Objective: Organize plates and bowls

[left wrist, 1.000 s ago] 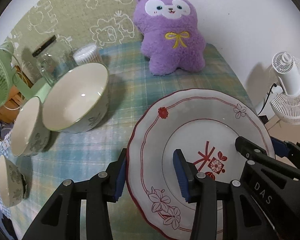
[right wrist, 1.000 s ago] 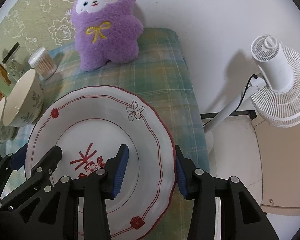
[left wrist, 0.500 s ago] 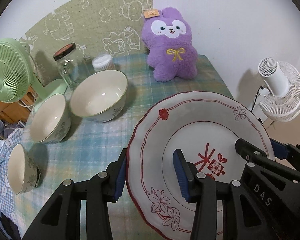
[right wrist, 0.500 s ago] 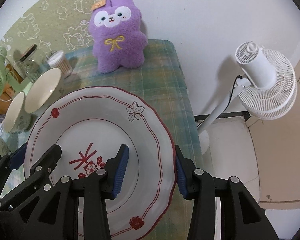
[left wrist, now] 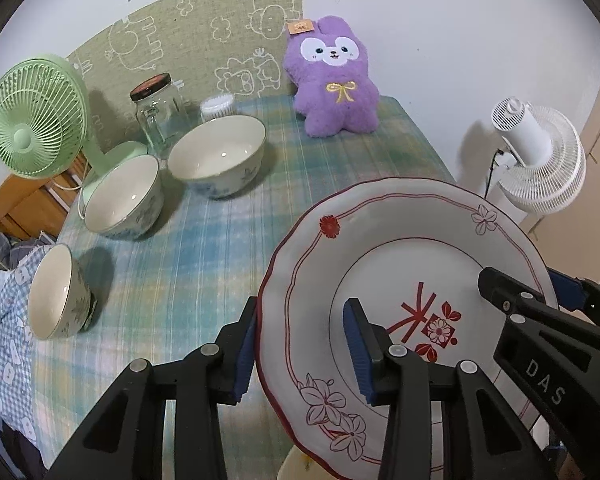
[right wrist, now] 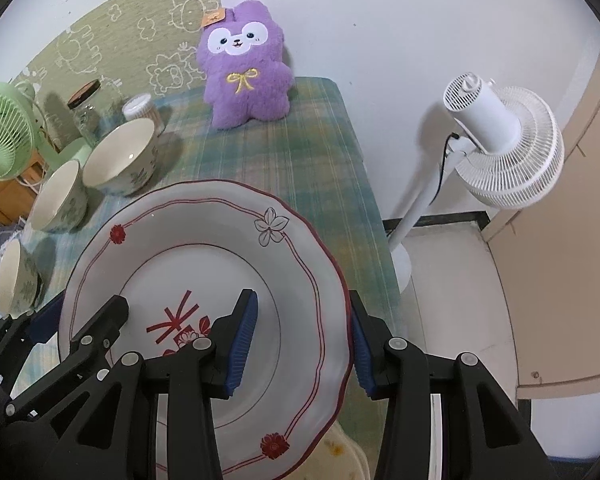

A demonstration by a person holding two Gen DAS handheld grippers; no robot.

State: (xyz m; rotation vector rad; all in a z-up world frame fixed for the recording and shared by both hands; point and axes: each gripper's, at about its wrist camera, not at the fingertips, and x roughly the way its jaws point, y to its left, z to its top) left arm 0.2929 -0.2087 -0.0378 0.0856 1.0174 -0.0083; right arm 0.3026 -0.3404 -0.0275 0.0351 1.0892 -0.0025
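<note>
With rim between both tools' pads, plate

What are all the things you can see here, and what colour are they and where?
plate: one, white with red line and flower pattern, held up over the table's near end between both grippers
bowls: three, cream with leaf print, along the table's left side
tablecloth: one, green-blue plaid, covering the table
plush toy: one, purple, far end by the wall
glass jar: one, clear with dark lid, far left
small container: one, white-topped, behind the biggest bowl
desk fan: one, light green, far left
standing fan: one, white, on the floor right of the table
wall mat: one, olive with white animal drawings
left gripper: black with blue pads, jaws closing on the plate's left rim
right gripper: same colours, gripping the right rim
</note>
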